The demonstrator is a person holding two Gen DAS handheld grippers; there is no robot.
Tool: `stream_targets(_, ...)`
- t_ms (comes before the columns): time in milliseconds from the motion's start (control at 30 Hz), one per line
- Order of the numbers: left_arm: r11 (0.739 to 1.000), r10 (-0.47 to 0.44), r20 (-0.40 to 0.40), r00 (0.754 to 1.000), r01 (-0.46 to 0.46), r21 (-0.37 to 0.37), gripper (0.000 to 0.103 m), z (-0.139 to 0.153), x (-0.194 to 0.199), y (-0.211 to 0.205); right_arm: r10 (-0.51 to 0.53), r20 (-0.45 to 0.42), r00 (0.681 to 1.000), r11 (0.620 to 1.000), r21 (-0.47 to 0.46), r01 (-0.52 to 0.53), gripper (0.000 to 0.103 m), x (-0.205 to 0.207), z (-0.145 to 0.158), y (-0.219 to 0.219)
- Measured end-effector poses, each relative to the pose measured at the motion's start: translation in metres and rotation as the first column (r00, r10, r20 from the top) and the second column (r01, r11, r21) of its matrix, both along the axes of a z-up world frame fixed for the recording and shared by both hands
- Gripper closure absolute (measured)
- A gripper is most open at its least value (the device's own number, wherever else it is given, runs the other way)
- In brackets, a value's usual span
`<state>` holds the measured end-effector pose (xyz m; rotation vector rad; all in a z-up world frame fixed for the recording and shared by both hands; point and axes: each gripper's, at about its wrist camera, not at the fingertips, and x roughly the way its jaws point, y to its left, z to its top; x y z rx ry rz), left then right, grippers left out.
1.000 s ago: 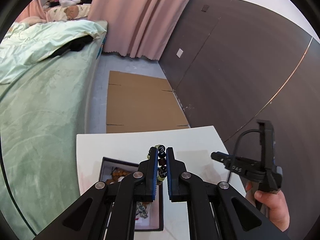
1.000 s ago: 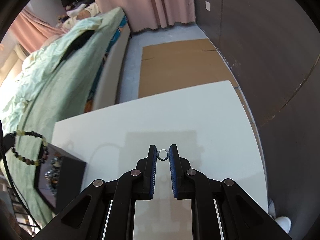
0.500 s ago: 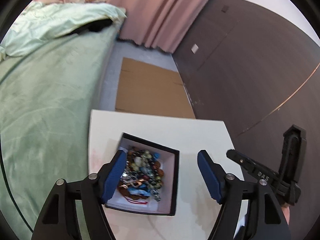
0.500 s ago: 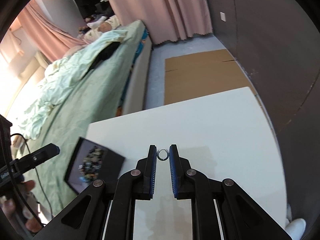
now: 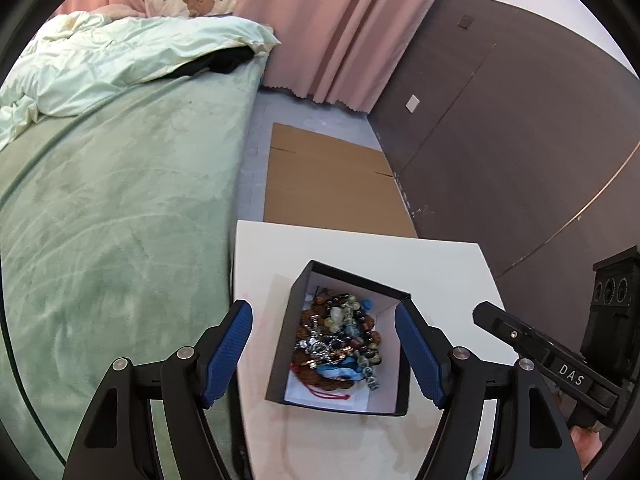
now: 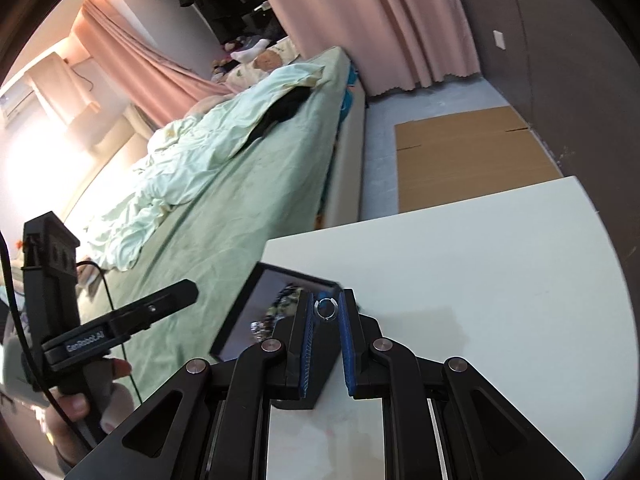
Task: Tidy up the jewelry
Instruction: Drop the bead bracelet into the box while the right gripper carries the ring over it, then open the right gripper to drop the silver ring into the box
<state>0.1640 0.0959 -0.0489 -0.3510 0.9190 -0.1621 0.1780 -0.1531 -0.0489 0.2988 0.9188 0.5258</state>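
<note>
— Where's the ring?

— Pinched between my right gripper (image 6: pixel 326 312) fingers, a small silver ring (image 6: pixel 325 308), hanging over the near right corner of the black jewelry box (image 5: pixel 304 356). The box sits just left of it.

— And your left?

— My left gripper (image 5: pixel 323 354) is spread wide, empty, straddling the box on the white surface (image 6: pixel 500 272).

In the right wrist view, our blue-padded fingers (image 6: pixel 308 320) hide part of the motion-blurred black cardboard jewelry box (image 6: pixel 256 312).
</note>
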Motion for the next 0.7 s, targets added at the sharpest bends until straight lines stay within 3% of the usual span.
stream_targets(533,0.998,0.027,0.034,0.999,-0.029,0.06,0.028,0.006,0.0,0.017,0.027,-0.054,0.998,0.999,0.026,-0.026,0.088,0.019,-0.024,0.037)
stream_targets(700,0.999,0.021,0.04,0.999,-0.023,0.041,0.028,0.007,0.002,0.019,0.042,-0.074,0.996,0.999,0.03,-0.04,0.085,0.025,-0.026,0.042)
